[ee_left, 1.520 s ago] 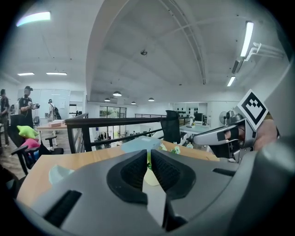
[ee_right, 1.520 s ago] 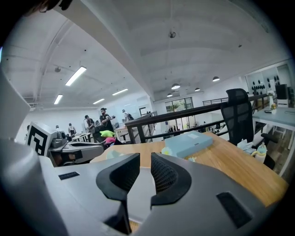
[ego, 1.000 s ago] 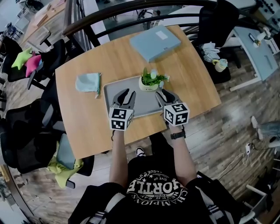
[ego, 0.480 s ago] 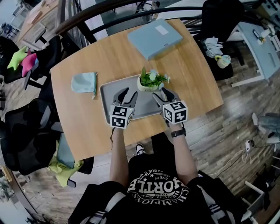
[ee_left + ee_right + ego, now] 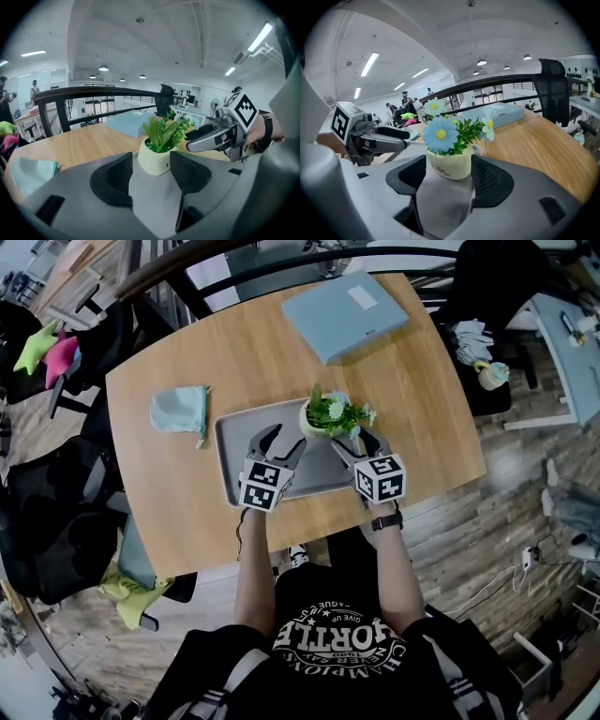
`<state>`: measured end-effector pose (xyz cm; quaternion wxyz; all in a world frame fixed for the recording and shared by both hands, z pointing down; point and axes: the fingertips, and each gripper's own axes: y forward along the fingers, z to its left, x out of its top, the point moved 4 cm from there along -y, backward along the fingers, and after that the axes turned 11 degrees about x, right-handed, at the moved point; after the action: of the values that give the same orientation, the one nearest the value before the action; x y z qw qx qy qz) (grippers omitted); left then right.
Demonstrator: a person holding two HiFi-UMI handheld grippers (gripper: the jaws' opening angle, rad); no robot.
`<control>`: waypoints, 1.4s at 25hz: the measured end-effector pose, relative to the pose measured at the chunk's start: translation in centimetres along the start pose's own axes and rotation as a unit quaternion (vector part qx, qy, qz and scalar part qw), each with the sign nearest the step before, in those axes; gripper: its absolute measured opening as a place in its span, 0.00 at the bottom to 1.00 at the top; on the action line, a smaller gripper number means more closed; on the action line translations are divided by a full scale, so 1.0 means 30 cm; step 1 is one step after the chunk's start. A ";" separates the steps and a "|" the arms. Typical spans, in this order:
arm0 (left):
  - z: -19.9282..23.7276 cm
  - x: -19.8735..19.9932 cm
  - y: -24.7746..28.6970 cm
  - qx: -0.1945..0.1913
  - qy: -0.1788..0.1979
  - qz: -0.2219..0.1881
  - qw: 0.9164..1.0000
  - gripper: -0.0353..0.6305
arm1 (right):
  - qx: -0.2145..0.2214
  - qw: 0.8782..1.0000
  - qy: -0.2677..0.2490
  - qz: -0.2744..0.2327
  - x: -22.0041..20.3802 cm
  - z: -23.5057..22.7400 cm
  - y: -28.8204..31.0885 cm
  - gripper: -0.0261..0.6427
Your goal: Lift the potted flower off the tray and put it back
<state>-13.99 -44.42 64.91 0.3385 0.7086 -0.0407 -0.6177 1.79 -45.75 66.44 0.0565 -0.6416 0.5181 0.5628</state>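
The potted flower (image 5: 330, 415), a cream pot with green leaves and pale blue blooms, stands upright at the far edge of the grey tray (image 5: 234, 442). My left gripper (image 5: 281, 439) is over the tray just short of the pot, on its near left. My right gripper (image 5: 354, 442) is at its near right. Both pairs of jaws have just been opening and stand apart with nothing between them. In the left gripper view the pot (image 5: 154, 159) sits just beyond the tips. In the right gripper view the pot (image 5: 447, 166) also sits just ahead, untouched.
A flat blue-grey box (image 5: 345, 315) lies at the table's far side. A light blue cloth (image 5: 180, 412) lies left of the tray. Office chairs and a black railing (image 5: 234, 254) ring the wooden table (image 5: 422, 409).
Both grippers have moved forward and down toward the pot, and their jaws have spread wider. The pot has stayed on the tray.
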 end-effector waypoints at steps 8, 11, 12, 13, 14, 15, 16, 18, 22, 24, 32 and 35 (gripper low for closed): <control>-0.025 -0.037 0.079 -0.038 0.025 0.033 0.998 0.52 | 0.010 0.999 -0.035 0.023 -0.020 -0.053 0.065 0.57; -0.043 -0.039 0.105 -0.052 0.037 0.042 0.997 0.54 | 0.025 0.998 -0.052 0.033 -0.023 -0.064 0.085 0.59; -0.047 -0.040 0.115 -0.055 0.041 0.044 0.997 0.54 | 0.032 0.997 -0.058 0.037 -0.024 -0.066 0.091 0.59; -0.050 -0.043 0.124 -0.057 0.044 0.046 0.996 0.54 | 0.038 0.996 -0.064 0.040 -0.024 -0.068 0.097 0.59; -0.052 -0.050 0.133 -0.058 0.046 0.049 0.996 0.54 | 0.042 0.996 -0.068 0.041 -0.023 -0.071 0.101 0.59; -0.054 -0.062 0.143 -0.059 0.046 0.053 0.996 0.54 | 0.045 0.996 -0.071 0.040 -0.022 -0.073 0.104 0.59; -0.056 -0.075 0.152 -0.059 0.045 0.056 0.996 0.54 | 0.047 0.995 -0.074 0.038 -0.020 -0.076 0.107 0.59; -0.060 -0.082 0.166 -0.062 0.048 0.058 0.995 0.54 | 0.050 0.995 -0.079 0.035 -0.017 -0.083 0.111 0.59; -0.066 -0.096 0.189 -0.064 0.052 0.065 0.994 0.54 | 0.056 0.994 -0.091 0.029 -0.008 -0.089 0.122 0.59; -0.067 -0.095 0.199 -0.062 0.052 0.063 0.995 0.54 | 0.063 0.993 -0.097 0.031 -0.009 -0.084 0.134 0.59; -0.078 -0.087 0.220 -0.065 0.064 0.065 0.994 0.44 | 0.071 0.991 -0.103 0.047 -0.004 -0.084 0.156 0.56; -0.080 -0.087 0.220 -0.064 0.065 0.064 0.994 0.44 | 0.068 0.991 -0.103 0.047 -0.007 -0.083 0.154 0.55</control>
<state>-10.06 -47.20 70.65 0.4241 0.7200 -0.0247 -0.5488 0.11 -49.38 69.87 0.1269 -0.5496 0.5761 0.5915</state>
